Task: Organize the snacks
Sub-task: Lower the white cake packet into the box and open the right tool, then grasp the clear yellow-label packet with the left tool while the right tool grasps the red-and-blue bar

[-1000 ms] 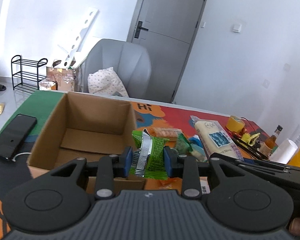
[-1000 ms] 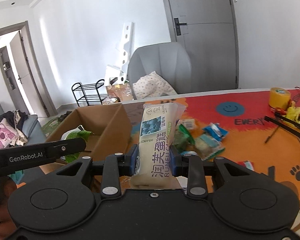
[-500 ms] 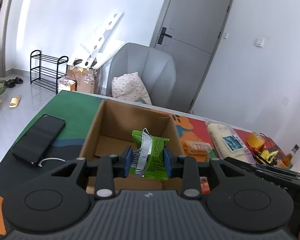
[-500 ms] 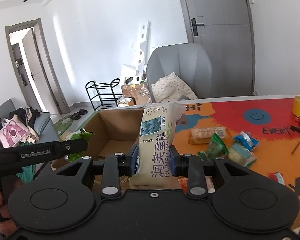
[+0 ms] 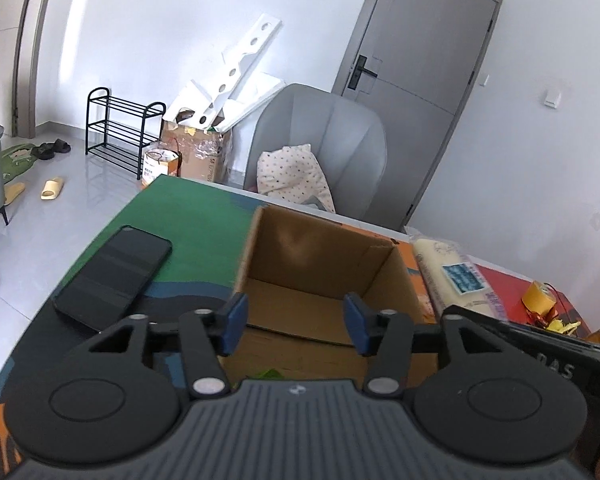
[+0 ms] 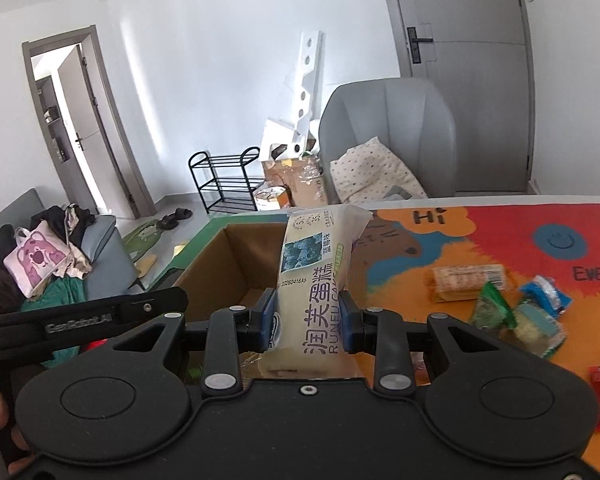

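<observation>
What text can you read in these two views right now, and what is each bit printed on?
"GenRobot.AI": side of the left gripper, in the right wrist view.
"RUNFU CAKE" with large Chinese characters, and the code "20260416A5": cake packet clamped in the right gripper.
"Hi": table mat.
"EVERY", cut off at the frame edge: same mat.
Small print at the packet's top: too small to read.
Loose snack wrappers: blurred.

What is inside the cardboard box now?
The cardboard box shows a bare brown floor and a small green scrap at its near edge. The left gripper, jaws opening, hides the rest of that near part.
</observation>
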A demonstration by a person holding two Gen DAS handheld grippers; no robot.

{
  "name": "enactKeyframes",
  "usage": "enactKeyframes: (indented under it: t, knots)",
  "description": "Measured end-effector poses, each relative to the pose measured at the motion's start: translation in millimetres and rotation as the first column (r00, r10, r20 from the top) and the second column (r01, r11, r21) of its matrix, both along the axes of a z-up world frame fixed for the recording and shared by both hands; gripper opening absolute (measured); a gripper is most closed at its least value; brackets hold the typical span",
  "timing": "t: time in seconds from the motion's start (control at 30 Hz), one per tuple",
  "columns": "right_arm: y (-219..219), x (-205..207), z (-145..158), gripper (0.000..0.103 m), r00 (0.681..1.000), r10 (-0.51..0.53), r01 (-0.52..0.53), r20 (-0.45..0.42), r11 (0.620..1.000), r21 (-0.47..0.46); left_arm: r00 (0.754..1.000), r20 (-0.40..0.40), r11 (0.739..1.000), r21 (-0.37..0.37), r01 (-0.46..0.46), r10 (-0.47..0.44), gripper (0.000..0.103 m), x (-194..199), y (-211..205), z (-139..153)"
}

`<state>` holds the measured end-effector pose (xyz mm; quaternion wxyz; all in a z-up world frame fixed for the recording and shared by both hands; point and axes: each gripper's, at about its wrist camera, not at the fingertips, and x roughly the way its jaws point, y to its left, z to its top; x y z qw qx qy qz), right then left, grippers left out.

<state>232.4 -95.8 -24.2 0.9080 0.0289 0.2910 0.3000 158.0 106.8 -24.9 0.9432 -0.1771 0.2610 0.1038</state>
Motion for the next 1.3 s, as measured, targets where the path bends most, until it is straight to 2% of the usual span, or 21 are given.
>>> enactKeyframes:
  t: [0.13,0.3,0.53,0.6,0.73,0.8,1.3]
  knots:
    - [14,3,3,0.031,0.999,0.019,-0.019,-0.028,1.000,0.014,1.000,0.011,1.000,0.000,-0.018,0.018,0.067,-8,5,3]
    - [14,-6,10,0.056,1.000,-0.007,0.007,-0.006,1.000,-0.024,0.999,-0.001,0.999,0.010,-0.047,0.047,0.084,-11,5,7]
    - [-19,-12,11,0.074,0.997,-0.075,0.075,-0.027,0.997,-0.021,0.998,-0.039,0.999,-0.010,-0.049,0.048,0.088,-11,-2,8]
    - [-28,-13,10,0.079,0.995,-0.095,0.094,-0.032,0.995,-0.021,0.999,-0.034,0.999,-0.011,-0.037,0.036,0.095,-11,-7,8]
    - [-50,-18,7,0.085,0.991,-0.124,0.124,-0.052,0.992,-0.007,0.999,-0.036,1.000,-0.003,-0.008,0.008,0.103,-9,-20,5]
    - [-58,-20,6,0.090,0.989,-0.136,0.136,-0.055,0.991,-0.008,0.999,-0.038,1.000,0.001,0.006,-0.006,0.103,-8,-27,3]
    - [-126,-34,-6,0.102,0.964,-0.265,0.265,-0.033,0.964,0.003,0.993,-0.022,0.993,-0.012,0.118,-0.118,0.103,-8,-75,-3]
